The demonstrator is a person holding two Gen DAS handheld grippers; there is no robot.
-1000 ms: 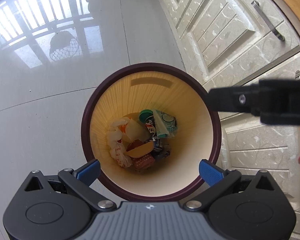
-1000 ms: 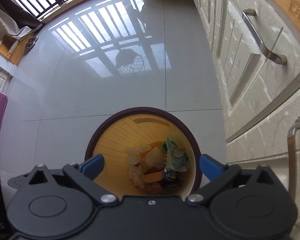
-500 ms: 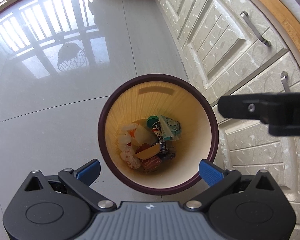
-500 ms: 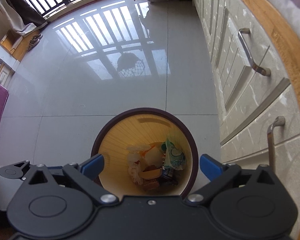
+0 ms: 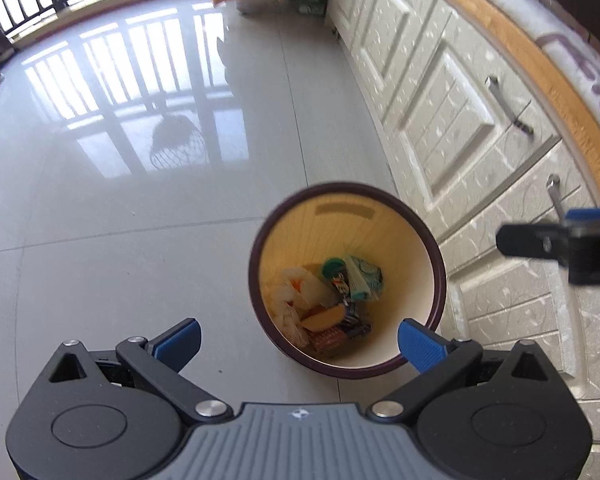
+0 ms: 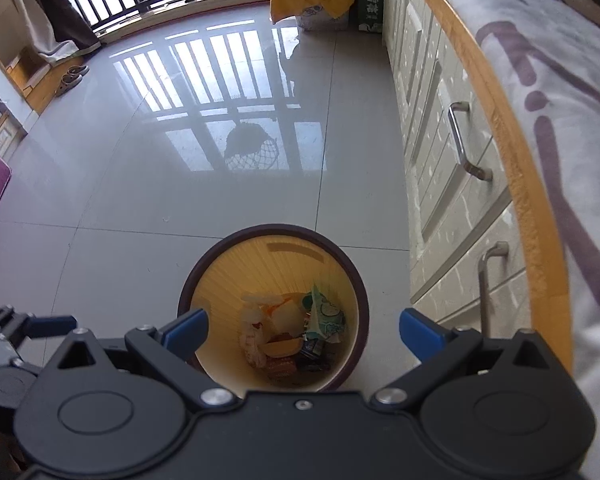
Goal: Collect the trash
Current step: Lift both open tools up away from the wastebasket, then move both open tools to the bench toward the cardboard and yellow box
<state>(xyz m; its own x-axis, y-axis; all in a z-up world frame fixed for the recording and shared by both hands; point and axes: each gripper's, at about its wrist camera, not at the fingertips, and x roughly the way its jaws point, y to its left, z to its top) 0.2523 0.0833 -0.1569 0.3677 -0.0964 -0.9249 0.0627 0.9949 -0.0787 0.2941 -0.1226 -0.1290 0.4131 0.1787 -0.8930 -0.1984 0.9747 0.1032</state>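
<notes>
Both wrist views look steeply down from above, sharing the bin (image 5: pixel 347 280) (image 6: pixel 274 308) beside the cabinets (image 5: pixel 452 128) (image 6: pixel 436 184).

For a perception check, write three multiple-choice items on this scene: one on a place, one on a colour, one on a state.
1. The trash bin stands:
A. on the floor beside the cabinets
B. on the counter
C. inside a drawer

2. The bin's rim is:
A. white
B. dark maroon
C. green

3. The right gripper is:
A. shut on a wrapper
B. shut on the rim
C. open and holding nothing

Answers: 1 A, tiles surround it with drawer fronts alongside; 2 B, a dark maroon ring edges the cream wall; 3 C, its blue fingers stand wide apart.
</notes>
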